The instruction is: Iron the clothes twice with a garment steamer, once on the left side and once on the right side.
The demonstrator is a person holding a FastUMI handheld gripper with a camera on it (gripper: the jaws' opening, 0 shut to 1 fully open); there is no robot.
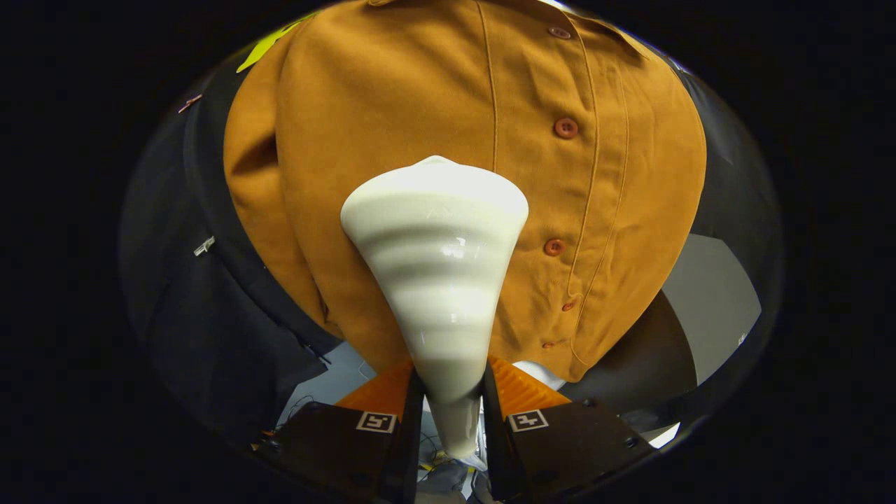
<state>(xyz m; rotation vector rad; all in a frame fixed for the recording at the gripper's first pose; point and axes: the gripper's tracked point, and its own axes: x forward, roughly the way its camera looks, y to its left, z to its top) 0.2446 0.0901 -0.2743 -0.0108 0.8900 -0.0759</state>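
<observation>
Left of frame: a dark cloth backdrop point(189, 308) hangs behind the garment, with a small clip point(204, 246) pinned to it at mid-left.
Garment: a mustard-brown shirt point(392, 105) fills the upper and middle frame, hanging upright; its near sleeve point(255, 182) drops along the left side, and its panel left of the placket lies flat with few creases to be seen.
Steamer: the cream, cone-shaped steamer head point(435, 266) stands in the centre of the frame, its narrow handle low and its wide mouth turned toward the shirt, over the panel left of the button line; whether the mouth touches the cloth cannot be told.
Gripper: the gripper point(451, 413) sits at bottom centre, the jaws pinching the steamer's narrow handle from both sides.
Right of centre: the button placket point(565, 128) runs down the shirt just right of the steamer head, with several buttons down it.
Lower right: a pale floor patch point(714, 301) shows beyond the hem.
Step in hand: likely a pass on the panel left of the buttons.
Next move: probably run the head along this panel, then cross the placket to the other side, keeping the grip firm.
</observation>
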